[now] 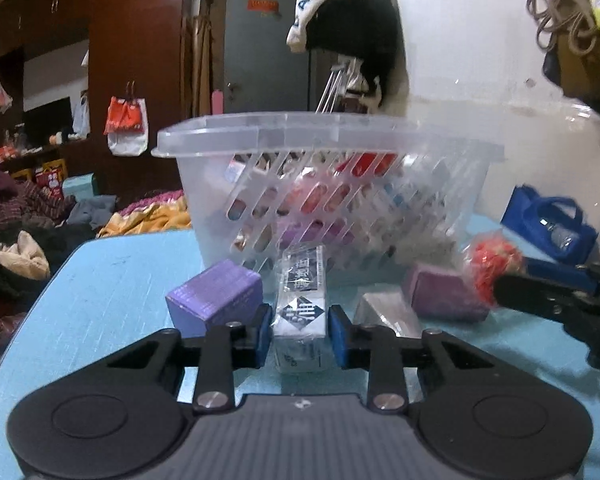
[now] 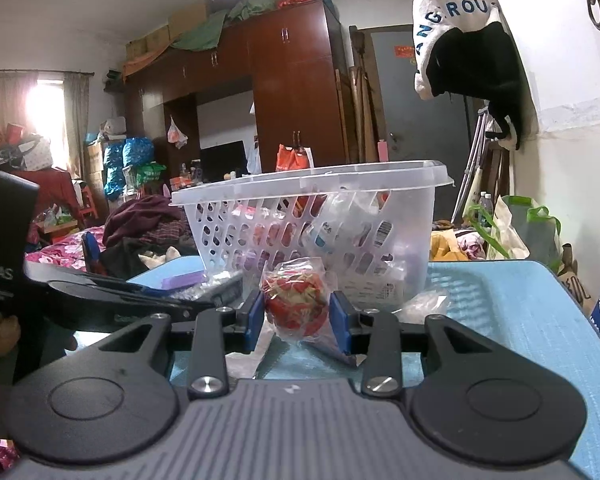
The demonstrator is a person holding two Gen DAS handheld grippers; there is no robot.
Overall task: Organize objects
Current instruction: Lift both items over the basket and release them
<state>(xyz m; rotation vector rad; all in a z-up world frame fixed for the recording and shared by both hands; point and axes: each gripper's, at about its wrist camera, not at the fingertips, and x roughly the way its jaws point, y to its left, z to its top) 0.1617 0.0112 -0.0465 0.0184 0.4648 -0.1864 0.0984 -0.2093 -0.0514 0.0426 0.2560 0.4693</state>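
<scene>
A clear plastic basket (image 1: 324,184) with slotted walls stands upright toward 12 o'clock on the blue table (image 1: 112,280), part-filled with red, purple and white packets seen blurred through its sides. Just in front of it a long white box with black printed characters (image 1: 302,300) lies end-on, its near end between blue fingers (image 1: 263,332). At its 9 o'clock, touching or nearly so, sits a purple box (image 1: 216,294), slightly tilted. At 3 o'clock lie a silver-grey packet (image 1: 388,312) and a second purple box (image 1: 440,292), blurred. A red ball-shaped item in clear crinkled wrap (image 2: 296,304) sits clamped between blue fingers (image 2: 255,320), in front of the basket's wall.
</scene>
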